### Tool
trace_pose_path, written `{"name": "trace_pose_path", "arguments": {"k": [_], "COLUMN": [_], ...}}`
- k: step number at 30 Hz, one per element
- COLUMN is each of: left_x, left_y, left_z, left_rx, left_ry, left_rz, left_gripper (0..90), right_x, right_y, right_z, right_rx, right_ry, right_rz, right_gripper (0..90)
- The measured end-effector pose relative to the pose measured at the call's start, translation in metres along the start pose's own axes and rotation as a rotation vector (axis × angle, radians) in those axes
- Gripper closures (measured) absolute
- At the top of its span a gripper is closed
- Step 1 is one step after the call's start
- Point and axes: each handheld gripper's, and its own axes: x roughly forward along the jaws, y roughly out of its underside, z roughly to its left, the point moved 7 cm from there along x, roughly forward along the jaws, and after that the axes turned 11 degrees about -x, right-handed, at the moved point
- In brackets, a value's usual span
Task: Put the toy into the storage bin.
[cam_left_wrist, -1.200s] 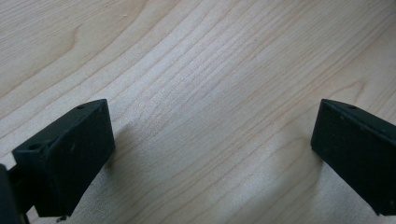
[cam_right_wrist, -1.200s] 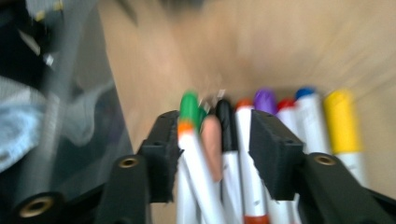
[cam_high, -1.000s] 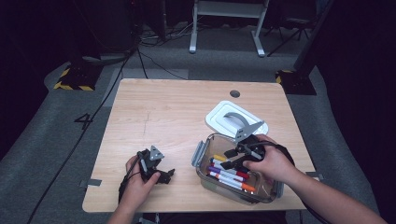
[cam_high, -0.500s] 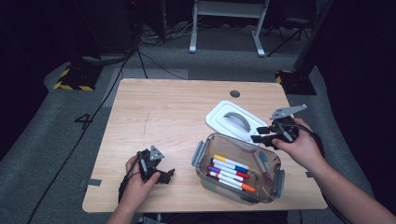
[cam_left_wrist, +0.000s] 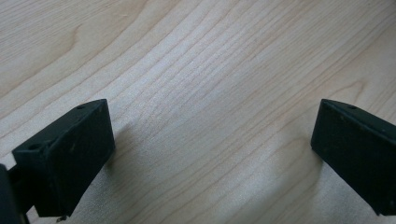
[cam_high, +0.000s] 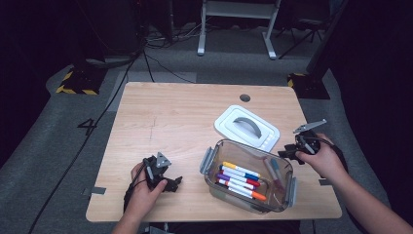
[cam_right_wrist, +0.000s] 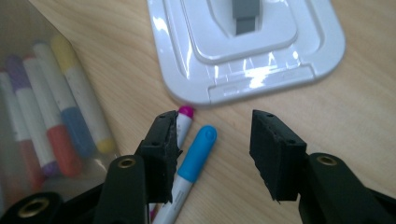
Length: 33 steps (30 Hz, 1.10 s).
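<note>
Right hand-held gripper (cam_right_wrist: 212, 154) was held spread and empty near the worktop's (cam_high: 175, 117) right edge, over a blue marker (cam_right_wrist: 194, 163) and a pink marker (cam_right_wrist: 185, 116) lying just beside the white lid (cam_right_wrist: 243, 51) and the clear container (cam_high: 248, 178). Left hand-held gripper (cam_left_wrist: 210, 154) was seen spread at the front left.

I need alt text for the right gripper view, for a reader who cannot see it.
The right tool, open, hovers over a blue-capped marker and a magenta-capped marker lying on the wooden table. A white lid lies beyond them; a clear container holding more markers sits at left.
</note>
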Motion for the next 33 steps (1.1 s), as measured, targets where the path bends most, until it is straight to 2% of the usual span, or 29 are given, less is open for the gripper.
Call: {"name": "trace_pose_path", "arguments": {"k": [2,9,16,17,23,24,25,26,33], "left_x": [0.0,0.0,0.0,0.0,0.0,0.0,0.0,0.0,0.0], "left_y": [0.0,0.0,0.0,0.0,0.0,0.0,0.0,0.0,0.0], "left_z": [0.0,0.0,0.0,0.0,0.0,0.0,0.0,0.0,0.0], "left_rx": [0.0,0.0,0.0,0.0,0.0,0.0,-0.002,-0.002,0.0], "left_ry": [0.0,0.0,0.0,0.0,0.0,0.0,0.0,0.0,0.0], "left_rz": [0.0,0.0,0.0,0.0,0.0,0.0,-0.001,-0.001,0.0], "left_gripper": [0.0,0.0,0.0,0.0,0.0,0.0,0.0,0.0,0.0], "right_x": [0.007,0.024,0.034,0.036,0.03,0.03,0.027,0.027,0.025], "right_y": [0.012,0.033,0.047,0.053,0.065,0.065,0.069,0.07,0.072], "right_z": [0.002,0.009,0.012,0.013,0.014,0.014,0.014,0.014,0.012], "right_rx": [0.025,0.043,0.057,0.049,-0.023,-0.023,-0.042,-0.051,-0.011], "right_ry": [-0.026,-0.073,-0.09,-0.091,-0.03,-0.03,-0.011,-0.002,0.009], "right_rz": [0.021,0.054,0.078,0.093,0.119,0.119,0.14,0.139,0.127], "right_gripper": [51.5,49.2,48.3,50.3,63.0,63.0,73.6,75.6,77.1]}}
